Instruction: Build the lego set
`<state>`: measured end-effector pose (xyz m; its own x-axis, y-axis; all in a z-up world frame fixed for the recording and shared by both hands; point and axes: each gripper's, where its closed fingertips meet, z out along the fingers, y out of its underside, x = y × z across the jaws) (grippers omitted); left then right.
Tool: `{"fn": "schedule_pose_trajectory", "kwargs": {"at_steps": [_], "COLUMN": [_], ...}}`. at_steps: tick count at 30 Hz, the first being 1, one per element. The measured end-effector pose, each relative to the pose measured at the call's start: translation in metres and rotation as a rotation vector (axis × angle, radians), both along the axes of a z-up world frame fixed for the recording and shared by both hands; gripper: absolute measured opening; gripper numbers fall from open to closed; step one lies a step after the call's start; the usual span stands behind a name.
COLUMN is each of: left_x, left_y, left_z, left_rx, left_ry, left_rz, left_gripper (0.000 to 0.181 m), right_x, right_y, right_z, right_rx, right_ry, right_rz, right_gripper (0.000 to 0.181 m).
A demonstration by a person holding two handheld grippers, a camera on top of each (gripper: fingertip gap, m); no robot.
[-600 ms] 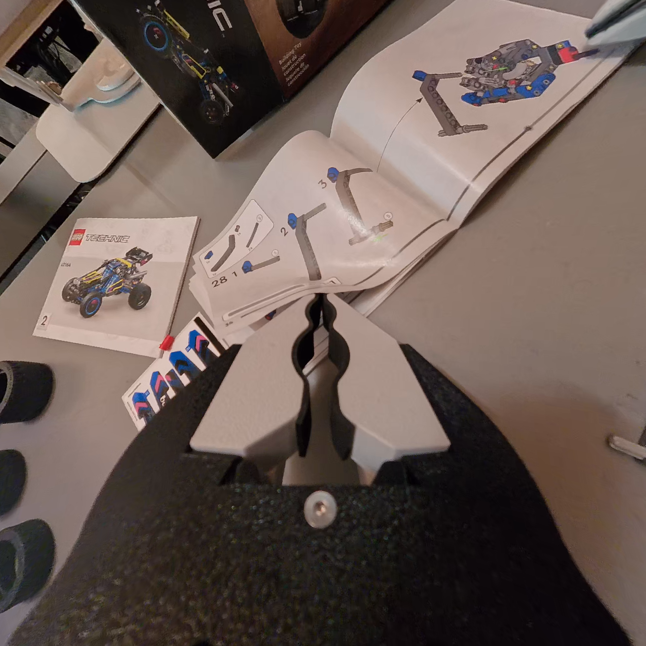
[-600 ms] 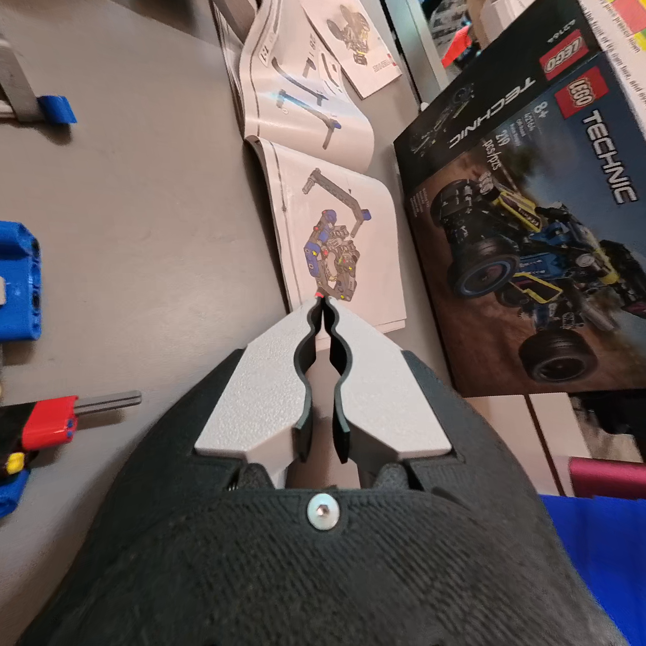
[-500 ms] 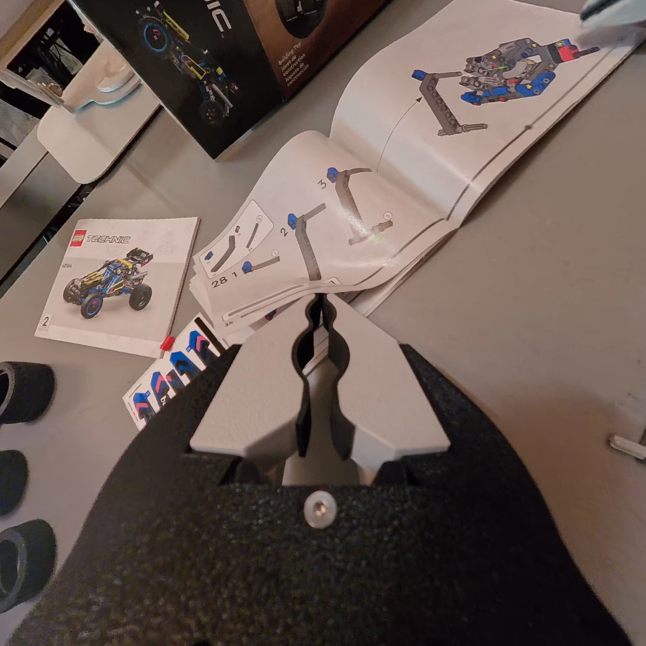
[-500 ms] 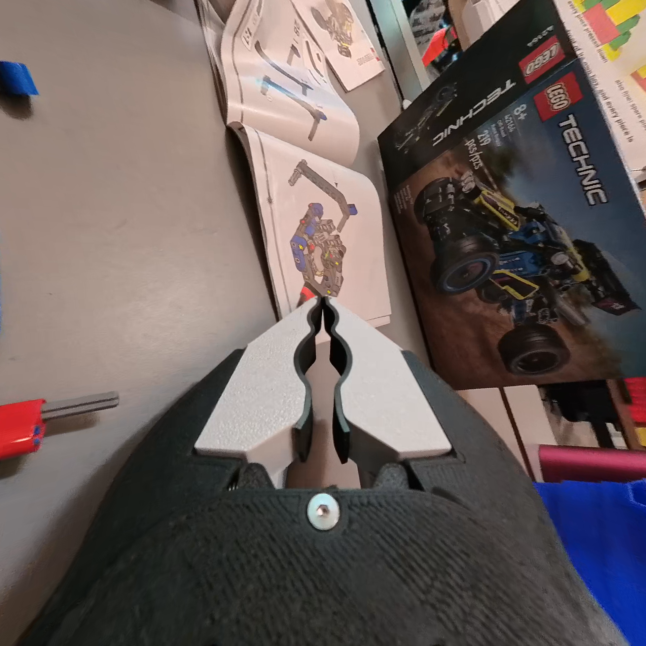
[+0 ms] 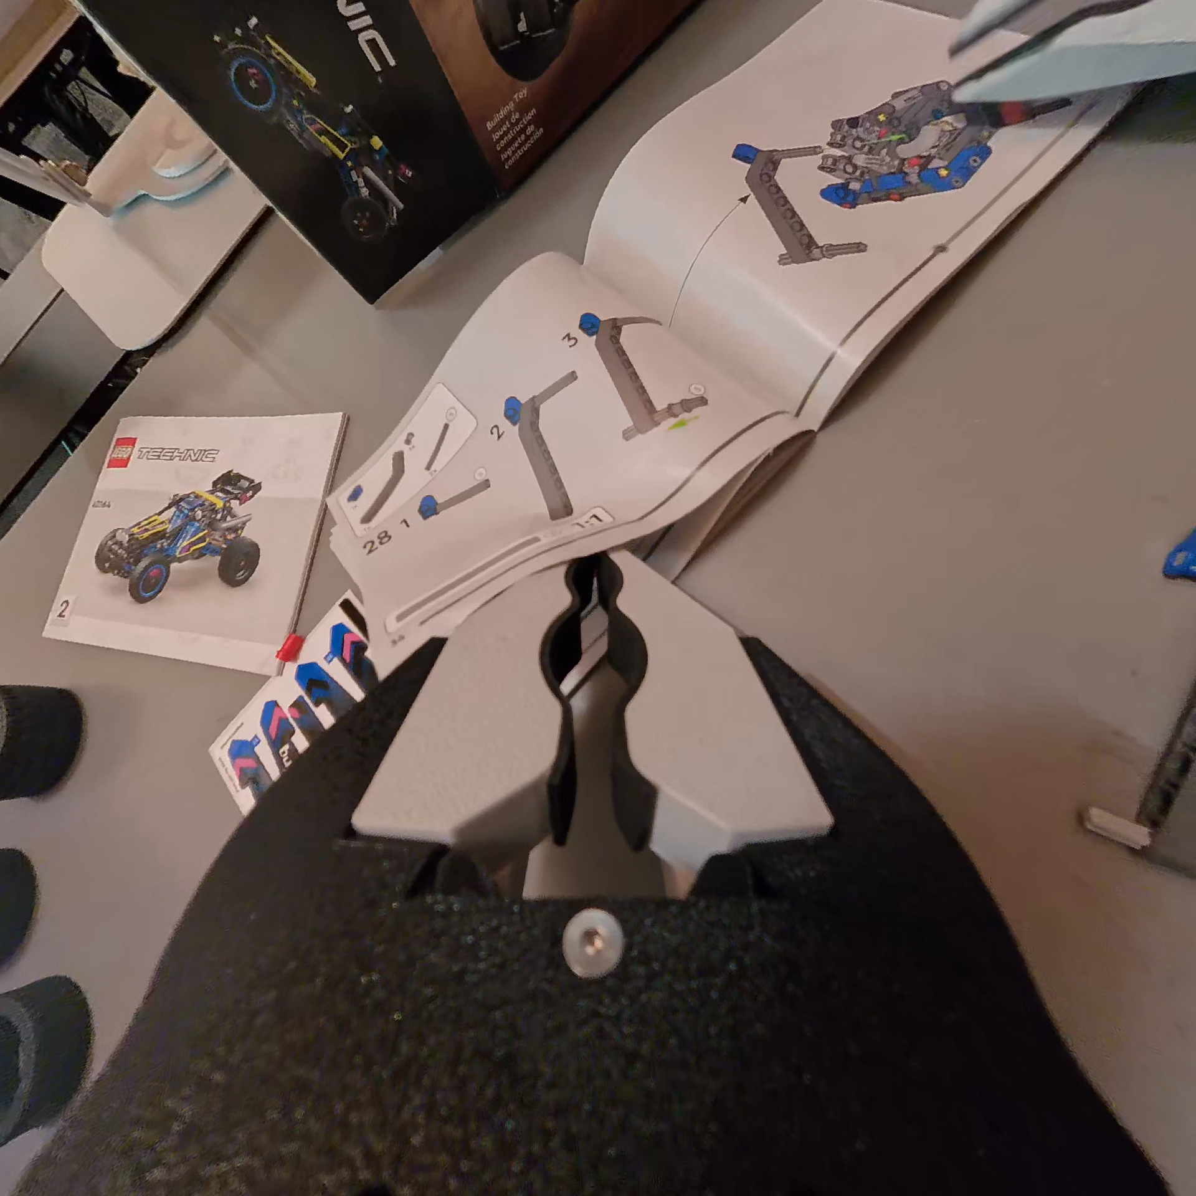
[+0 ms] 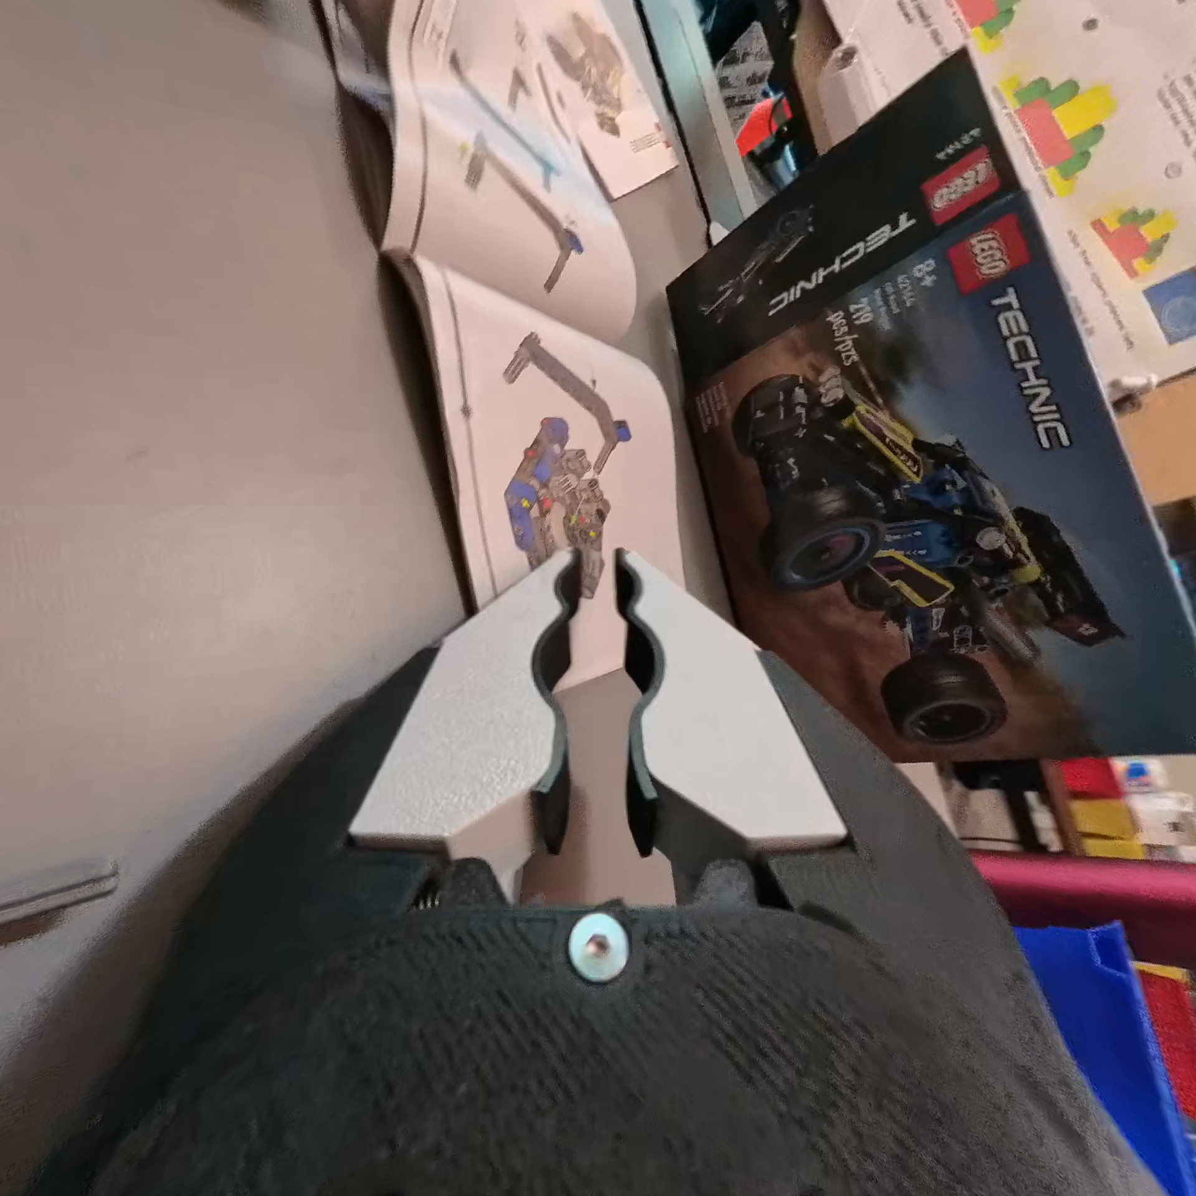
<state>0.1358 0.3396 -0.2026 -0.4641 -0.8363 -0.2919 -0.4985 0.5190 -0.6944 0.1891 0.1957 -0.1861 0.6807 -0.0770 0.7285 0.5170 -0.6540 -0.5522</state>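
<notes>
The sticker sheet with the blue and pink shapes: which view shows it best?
The left wrist view: the sticker sheet lies sharp on the table beside the closed booklet, partly hidden behind the left gripper. The right wrist view does not show it.

We seem to be in a toy-building workspace or classroom. A plain grey surface [image 6: 194,388] carries a boxed car kit [image 6: 906,485]. Beyond the box, a poster of coloured brick stacks [image 6: 1068,116] hangs. Below the box sit red and yellow storage bins [image 6: 1100,809].
</notes>
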Motion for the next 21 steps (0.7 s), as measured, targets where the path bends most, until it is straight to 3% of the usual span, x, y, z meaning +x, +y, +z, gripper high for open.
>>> {"fn": "schedule_pose_trajectory", "kwargs": {"at_steps": [1,7,21], "left_x": [-0.001,-0.004,-0.006], "left_y": [0.001,0.011,-0.004], "left_z": [0.000,0.000,0.000], "left_rx": [0.002,-0.001,-0.011], "left_ry": [0.002,0.025,0.036], "left_rz": [-0.001,0.008,-0.029], "left_gripper": [0.000,0.000,0.000], "right_x": [0.000,0.003,0.006], "right_y": [-0.001,-0.006,-0.024], "right_z": [-0.004,-0.012,-0.013], "right_rx": [-0.029,-0.171,-0.147], "right_ry": [-0.030,-0.142,0.003], "right_rz": [0.007,0.021,0.013], "right_gripper": [0.000,0.000,0.000]}}
